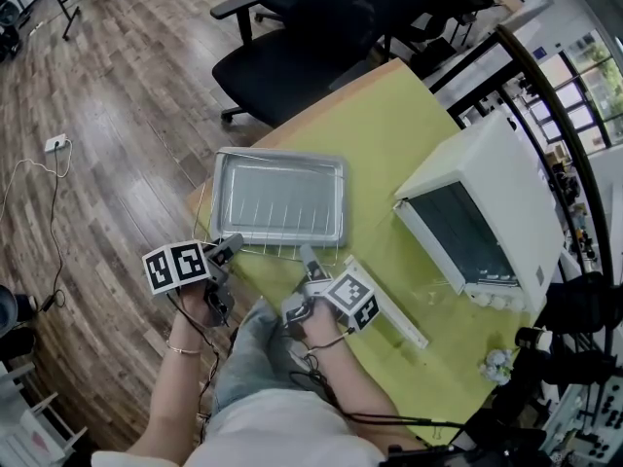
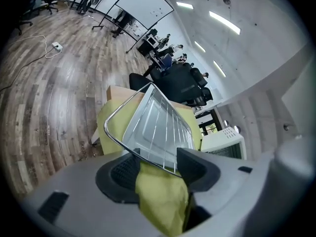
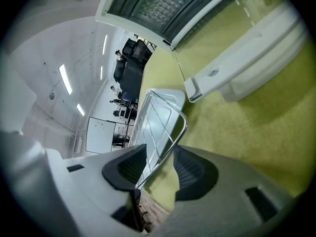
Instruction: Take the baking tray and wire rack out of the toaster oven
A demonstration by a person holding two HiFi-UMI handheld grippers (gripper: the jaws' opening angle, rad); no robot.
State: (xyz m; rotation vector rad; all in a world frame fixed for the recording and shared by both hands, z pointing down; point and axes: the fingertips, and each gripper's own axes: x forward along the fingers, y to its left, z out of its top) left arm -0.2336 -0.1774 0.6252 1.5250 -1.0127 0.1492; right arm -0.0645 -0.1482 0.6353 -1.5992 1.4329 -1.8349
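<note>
A silver baking tray point(image 1: 280, 197) and a wire rack point(image 1: 275, 252) lie stacked on the yellow-green table point(image 1: 389, 134), left of the white toaster oven point(image 1: 496, 193). The rack's wire rim sticks out past the tray's near edge. My left gripper point(image 1: 232, 244) is at the rack's near left corner and my right gripper point(image 1: 308, 257) at its near right. In the left gripper view the rack's rim point(image 2: 114, 141) crosses between the spread jaws of the left gripper point(image 2: 157, 168), pads clear of it. The right gripper point(image 3: 160, 163) likewise straddles the rim point(image 3: 180, 132) without pressing.
The oven's glass door point(image 1: 389, 307) hangs open towards me, its white handle right beside my right gripper. Black office chairs point(image 1: 292, 56) stand beyond the table. A crumpled paper ball point(image 1: 498, 363) lies at the near right. The table's left edge drops to wooden floor.
</note>
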